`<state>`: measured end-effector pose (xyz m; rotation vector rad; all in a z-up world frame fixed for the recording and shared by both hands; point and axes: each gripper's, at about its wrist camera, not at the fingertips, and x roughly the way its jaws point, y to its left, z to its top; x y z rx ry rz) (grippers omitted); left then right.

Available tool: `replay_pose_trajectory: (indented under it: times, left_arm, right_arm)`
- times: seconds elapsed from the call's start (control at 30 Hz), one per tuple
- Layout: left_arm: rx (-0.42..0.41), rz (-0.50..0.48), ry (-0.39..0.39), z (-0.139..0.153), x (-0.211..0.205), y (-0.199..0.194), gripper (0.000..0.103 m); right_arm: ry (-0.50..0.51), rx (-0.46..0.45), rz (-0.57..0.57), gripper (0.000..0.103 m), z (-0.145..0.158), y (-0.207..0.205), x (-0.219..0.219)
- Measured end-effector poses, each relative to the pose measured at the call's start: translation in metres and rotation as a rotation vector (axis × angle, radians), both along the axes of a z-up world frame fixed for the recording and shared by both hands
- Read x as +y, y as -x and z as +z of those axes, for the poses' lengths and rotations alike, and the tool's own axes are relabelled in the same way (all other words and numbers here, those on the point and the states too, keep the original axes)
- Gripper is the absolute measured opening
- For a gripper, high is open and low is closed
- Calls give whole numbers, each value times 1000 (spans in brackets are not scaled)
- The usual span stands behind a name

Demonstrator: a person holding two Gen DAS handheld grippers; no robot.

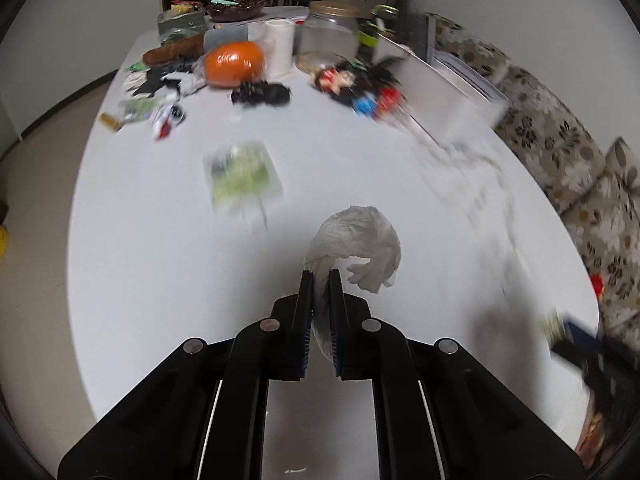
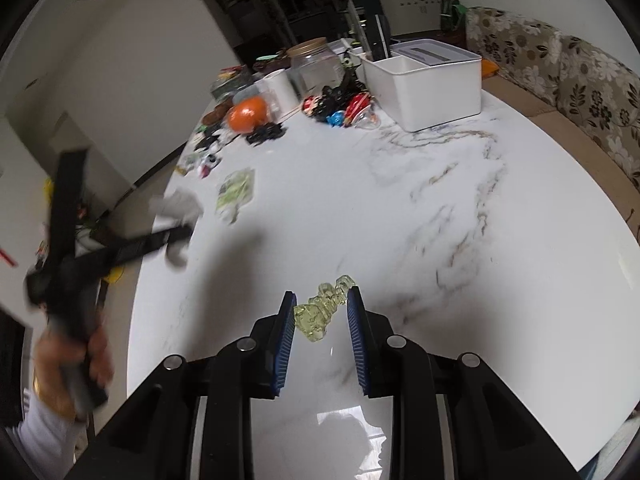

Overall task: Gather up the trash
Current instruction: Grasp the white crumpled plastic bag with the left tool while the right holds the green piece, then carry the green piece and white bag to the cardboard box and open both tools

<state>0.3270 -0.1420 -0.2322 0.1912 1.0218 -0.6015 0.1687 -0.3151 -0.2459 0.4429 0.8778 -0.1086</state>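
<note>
Tissue [image 1: 356, 240] is pinched in the left gripper [image 1: 320, 276], jaws nearly together on it, most of the wad bulging past the tips above the table [image 1: 160, 280]. Right gripper [image 2: 322, 300] clamps a crumpled yellow-green wrapper [image 2: 326, 304] between its blue pads. Ahead-left of both: a green packet [image 1: 244, 172], blurred, probably a sachet. Further ahead, an orange ball [image 1: 234, 62], jar [image 1: 328, 36], toys [image 1: 360, 88]; white bin [image 2: 424, 84] ahead-right of the right gripper.
</note>
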Motion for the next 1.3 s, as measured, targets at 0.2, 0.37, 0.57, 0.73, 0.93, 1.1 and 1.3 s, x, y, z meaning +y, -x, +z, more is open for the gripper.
replay_pose_trajectory:
  times: [0.2, 0.37, 0.57, 0.73, 0.93, 1.1, 1.3]
  left_arm:
    - [60, 59, -13, 0, 27, 126, 8]
    - [96, 109, -16, -5, 26, 225, 8]
    - [157, 121, 3, -38, 5, 324, 8]
    - [234, 105, -15, -87, -12, 377, 8]
    - [405, 103, -113, -216, -30, 400, 8]
    - [547, 183, -275, -338, -33, 398, 69]
    - [633, 206, -303, -367, -20, 399, 69]
  right_arm:
    - [-44, -5, 112, 27, -5, 60, 4]
    - [-63, 2, 228, 26, -10, 132, 6]
    - [-74, 51, 296, 27, -30, 215, -2]
    - [-102, 141, 303, 28, -71, 272, -12]
    - [-171, 280, 278, 28, -161, 300, -22]
    - [-121, 387, 226, 66, -242, 304, -29]
    - [-214, 424, 134, 74, -267, 300, -49]
